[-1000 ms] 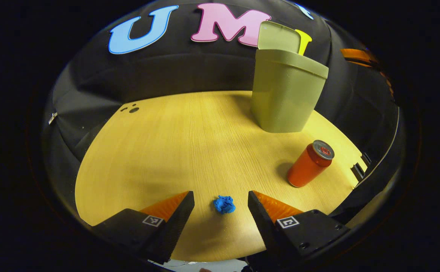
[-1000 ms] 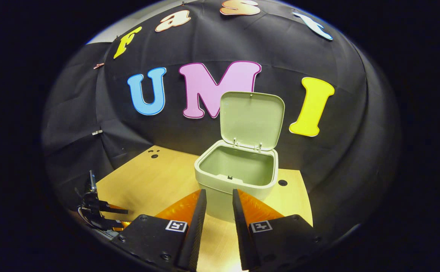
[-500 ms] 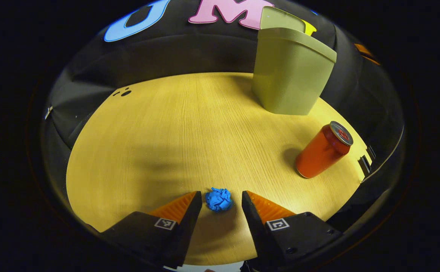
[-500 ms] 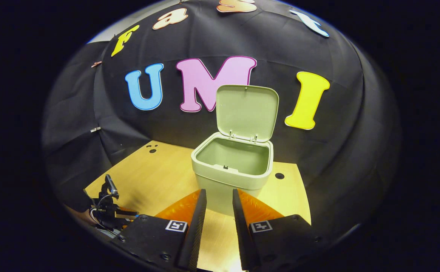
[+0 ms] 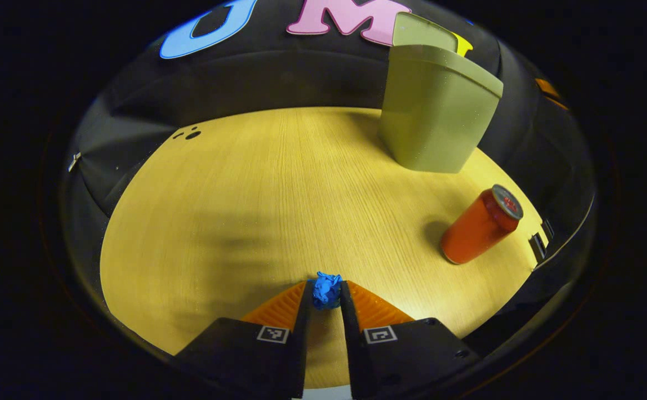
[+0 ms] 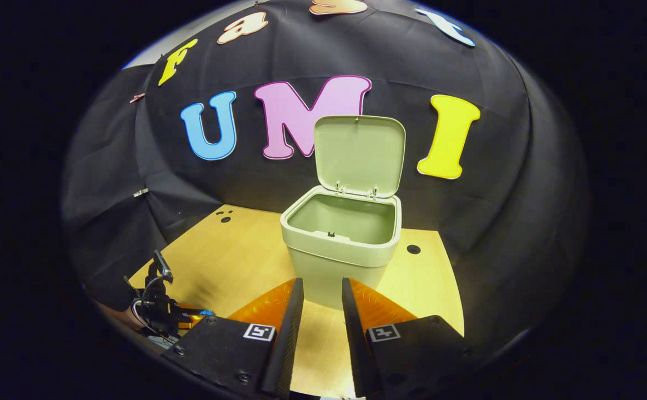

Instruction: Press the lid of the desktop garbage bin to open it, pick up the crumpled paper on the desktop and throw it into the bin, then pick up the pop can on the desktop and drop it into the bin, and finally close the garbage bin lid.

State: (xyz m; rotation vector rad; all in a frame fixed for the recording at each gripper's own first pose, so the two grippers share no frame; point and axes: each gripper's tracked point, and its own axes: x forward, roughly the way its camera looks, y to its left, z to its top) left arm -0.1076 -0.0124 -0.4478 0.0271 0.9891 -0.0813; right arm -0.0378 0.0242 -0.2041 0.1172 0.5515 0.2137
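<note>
Now the left gripper (image 5: 326, 293) clenches the blue paper ball (image 5: 326, 290) near the table's (image 5: 256, 189) front edge. Nearby, the can (image 5: 481, 224) stands upright, top up. Over by the open bin (image 6: 341, 244), the right gripper (image 6: 322, 303) holds nothing, fingers slightly parted.
</note>
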